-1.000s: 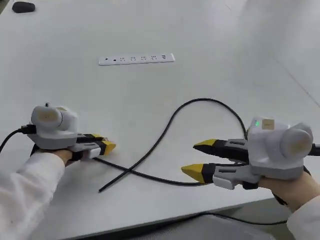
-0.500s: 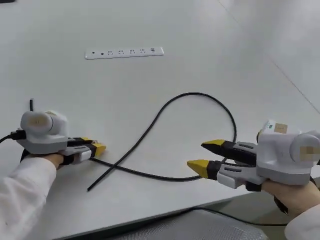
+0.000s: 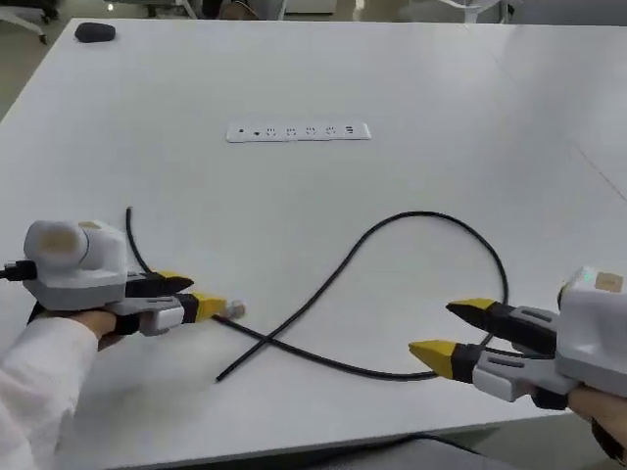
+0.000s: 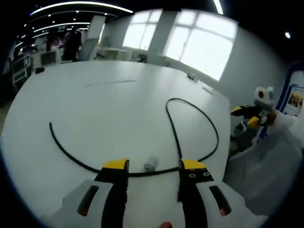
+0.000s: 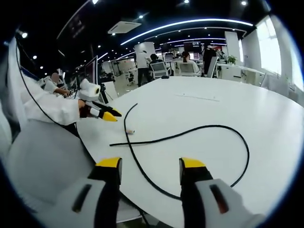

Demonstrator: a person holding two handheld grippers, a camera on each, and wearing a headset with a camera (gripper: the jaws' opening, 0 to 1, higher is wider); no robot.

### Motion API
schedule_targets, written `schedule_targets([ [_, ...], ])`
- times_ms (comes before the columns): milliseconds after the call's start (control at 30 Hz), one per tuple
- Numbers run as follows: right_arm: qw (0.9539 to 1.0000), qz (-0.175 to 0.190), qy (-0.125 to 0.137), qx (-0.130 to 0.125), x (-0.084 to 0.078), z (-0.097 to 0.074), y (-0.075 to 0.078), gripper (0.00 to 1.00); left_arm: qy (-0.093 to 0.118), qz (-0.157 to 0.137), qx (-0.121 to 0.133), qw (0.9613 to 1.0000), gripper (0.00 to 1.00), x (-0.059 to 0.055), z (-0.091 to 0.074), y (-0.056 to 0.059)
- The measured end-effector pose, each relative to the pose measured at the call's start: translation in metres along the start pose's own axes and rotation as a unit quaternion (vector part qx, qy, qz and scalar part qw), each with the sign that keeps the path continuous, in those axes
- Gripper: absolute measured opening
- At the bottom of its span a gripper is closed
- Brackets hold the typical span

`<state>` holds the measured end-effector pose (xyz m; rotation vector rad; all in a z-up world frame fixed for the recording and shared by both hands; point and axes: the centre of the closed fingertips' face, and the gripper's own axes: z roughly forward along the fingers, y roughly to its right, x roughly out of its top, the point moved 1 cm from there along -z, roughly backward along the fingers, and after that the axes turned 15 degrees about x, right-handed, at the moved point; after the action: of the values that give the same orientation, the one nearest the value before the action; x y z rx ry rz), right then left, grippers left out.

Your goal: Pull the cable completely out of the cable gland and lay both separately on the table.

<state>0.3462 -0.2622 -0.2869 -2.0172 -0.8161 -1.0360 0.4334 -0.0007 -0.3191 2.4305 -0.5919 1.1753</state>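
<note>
Near the front left edge of the surface, the cable gland lies touching the cable, maybe already off it. Left gripper and right gripper jaws are spread, holding nothing

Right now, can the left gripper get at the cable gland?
Probably yes. The cable gland lies on the table just ahead of the open left gripper, with nothing between them.

Bright overhead light; fisheye edges warp, and focus seems slightly soft.
</note>
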Motion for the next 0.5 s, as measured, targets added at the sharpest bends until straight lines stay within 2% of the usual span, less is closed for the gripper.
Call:
schedule_targets([
  [100,0.9999,-0.002,-0.015,0.007,0.0,0.002,0.0,0.54,0.008,0.007,0.007,0.9999,0.48,0.006,-0.032,-0.007],
  [167,0.9996,-0.003,-0.026,0.008,-0.001,0.002,0.0,0.55,0.012,-0.005,0.008,0.9999,0.53,0.01,-0.055,-0.01],
  [300,0.9985,-0.009,-0.054,0.011,-0.005,0.005,-0.003,0.56,0.023,-0.018,0.01,0.9995,0.57,0.015,-0.094,-0.009],
  [400,0.9971,-0.015,-0.074,0.009,-0.01,0.007,-0.005,0.58,0.033,-0.028,0.016,0.9989,0.57,0.014,-0.113,-0.01],
  [500,0.9972,-0.012,-0.074,0.005,-0.011,0.006,-0.006,0.58,0.035,-0.04,0.018,0.9984,0.59,0.009,-0.126,-0.011],
])
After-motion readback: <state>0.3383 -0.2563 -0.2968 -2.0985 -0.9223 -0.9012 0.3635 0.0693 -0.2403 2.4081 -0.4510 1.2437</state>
